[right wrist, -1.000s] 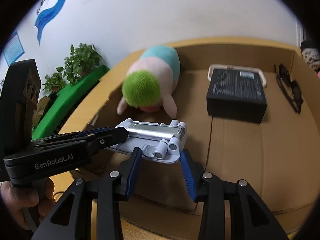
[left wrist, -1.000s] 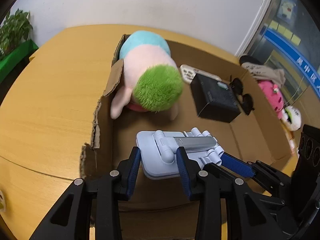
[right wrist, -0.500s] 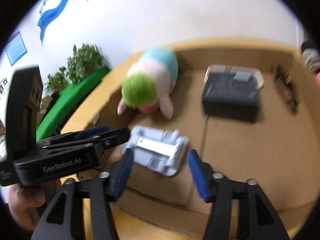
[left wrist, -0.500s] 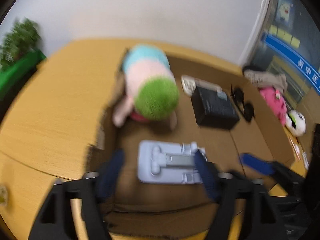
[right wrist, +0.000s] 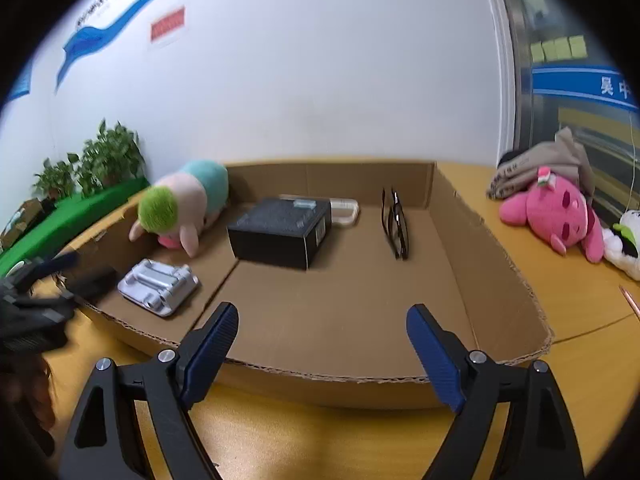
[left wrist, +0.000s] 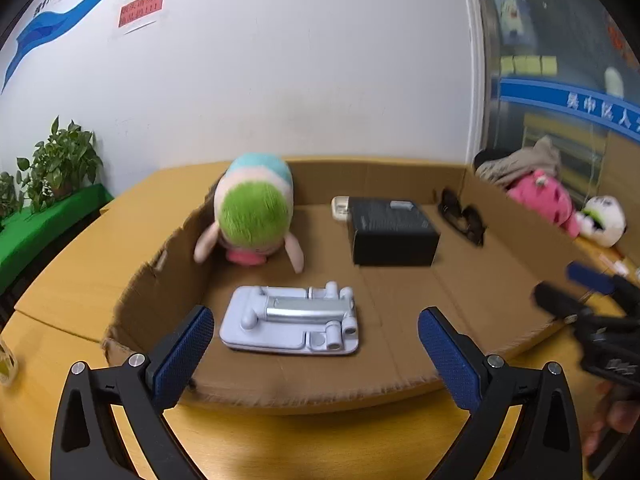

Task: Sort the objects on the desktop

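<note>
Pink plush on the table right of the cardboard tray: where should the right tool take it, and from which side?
Probably the pink plush by its rounded head, from above. It lies flat on the table outside the cardboard tray, beside a white plush; the right tool is open.

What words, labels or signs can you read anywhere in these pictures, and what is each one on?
"吴中", then cut off by the picture's edge: white characters on the blue band across the glass at right.
Red notice on the white wall: rows of characters, too blurred to read.
Blue wave banner on the wall: white characters, too small to read.
Black box in the cardboard tray: side label unreadable.
Yellow sticky notes: blank or unreadable.
</note>
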Demonstrator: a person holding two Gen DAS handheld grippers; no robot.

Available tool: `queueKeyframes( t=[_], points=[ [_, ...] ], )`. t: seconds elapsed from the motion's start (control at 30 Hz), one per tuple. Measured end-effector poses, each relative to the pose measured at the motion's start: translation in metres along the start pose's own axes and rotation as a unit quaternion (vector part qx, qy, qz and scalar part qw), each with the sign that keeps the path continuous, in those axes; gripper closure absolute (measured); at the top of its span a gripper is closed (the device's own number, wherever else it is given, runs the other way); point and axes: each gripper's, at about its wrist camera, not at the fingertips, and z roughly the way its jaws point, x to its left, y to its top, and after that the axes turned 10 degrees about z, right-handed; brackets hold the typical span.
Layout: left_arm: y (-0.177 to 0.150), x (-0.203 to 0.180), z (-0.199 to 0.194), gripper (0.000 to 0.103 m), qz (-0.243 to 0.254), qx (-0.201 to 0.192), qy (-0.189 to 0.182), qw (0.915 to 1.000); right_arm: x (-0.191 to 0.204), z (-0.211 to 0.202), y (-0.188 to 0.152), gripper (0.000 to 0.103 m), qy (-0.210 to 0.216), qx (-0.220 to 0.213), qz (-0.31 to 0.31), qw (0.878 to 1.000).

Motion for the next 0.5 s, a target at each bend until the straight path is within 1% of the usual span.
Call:
queueKeyframes(
  t=[0.07, 0.13, 0.27, 0.33, 0.5],
  points=[
    [0.000, 0.001, 0.002, 0.000, -0.006, 0.000, 0.002, 1.0000, 0.004, 0.003, -0.001, 0.014, -0.006, 0.001, -0.006, 1.000],
    [0.000, 0.002, 0.007, 0.000, -0.012, 0.014, -0.006, 0.9998, 0.006, 0.007, -0.001, 0.013, -0.008, 0.002, -0.008, 1.000],
    [-0.002, 0.005, 0.012, 0.000, -0.023, 0.025, -0.024, 0.9991, 0.007, 0.010, 0.000, 0.008, -0.016, 0.010, -0.007, 1.000],
    [-0.003, 0.007, 0.014, 0.000, -0.027, 0.027, -0.032, 0.9988, 0.006, 0.011, 0.000, 0.007, -0.015, 0.011, -0.006, 1.000],
    [-0.003, 0.006, 0.015, 0.000, -0.026, 0.028, -0.031, 0.9988, 0.006, 0.011, -0.001, 0.007, -0.015, 0.012, -0.006, 1.000]
  ],
)
